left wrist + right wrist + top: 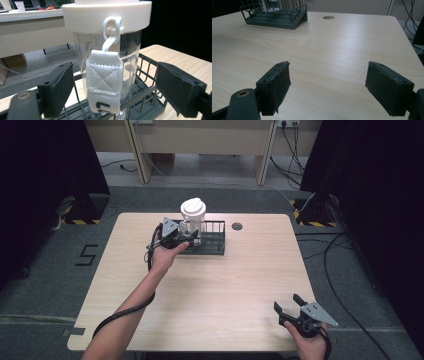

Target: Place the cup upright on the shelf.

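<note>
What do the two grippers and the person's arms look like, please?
Both the left gripper and the right gripper are black, with two thick padded jaws each and a grey three-cornered plate on top. A black cable trails from the left one along the forearm. The forearms are bare, with no sleeves in sight.

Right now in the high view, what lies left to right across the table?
Left hand-held gripper → clear bottle with white lid standing in the black wire rack → round hole in the tabletop → right hand-held gripper.
</note>
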